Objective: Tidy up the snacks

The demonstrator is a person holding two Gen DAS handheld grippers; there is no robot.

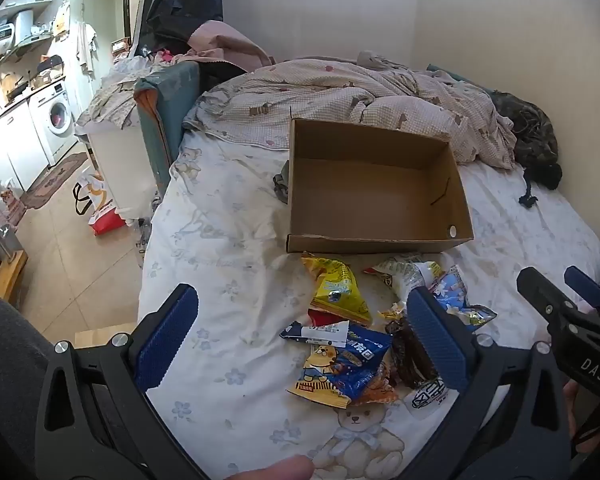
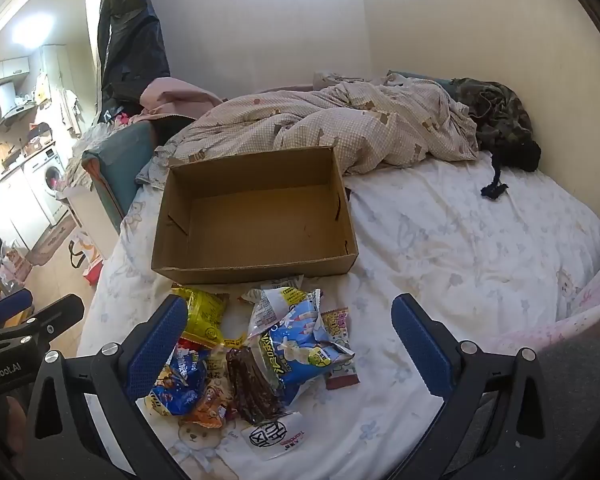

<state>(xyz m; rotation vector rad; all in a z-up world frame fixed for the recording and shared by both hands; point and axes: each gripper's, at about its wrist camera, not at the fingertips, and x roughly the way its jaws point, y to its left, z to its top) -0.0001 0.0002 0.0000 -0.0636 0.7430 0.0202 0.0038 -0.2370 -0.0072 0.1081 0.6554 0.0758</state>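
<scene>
A heap of snack packets (image 1: 352,344) lies on the white bear-print bedsheet (image 1: 228,240), just in front of an open cardboard box (image 1: 376,184) whose inside holds nothing; a yellow packet (image 1: 338,292) sits nearest the box, a blue bear-printed packet (image 1: 346,368) lies closer to the camera, a dark brown packet (image 2: 252,384) rests in the middle of the heap and a light blue packet (image 2: 304,344) lies on its right side; the left gripper (image 1: 302,334) hangs above the heap with its jaws spread wide and nothing between the blue pads; the right gripper (image 2: 290,344) hangs likewise over the packets, jaws spread, touching none of them; a crumpled checked duvet (image 2: 340,124) lies behind the box against the wall.
</scene>
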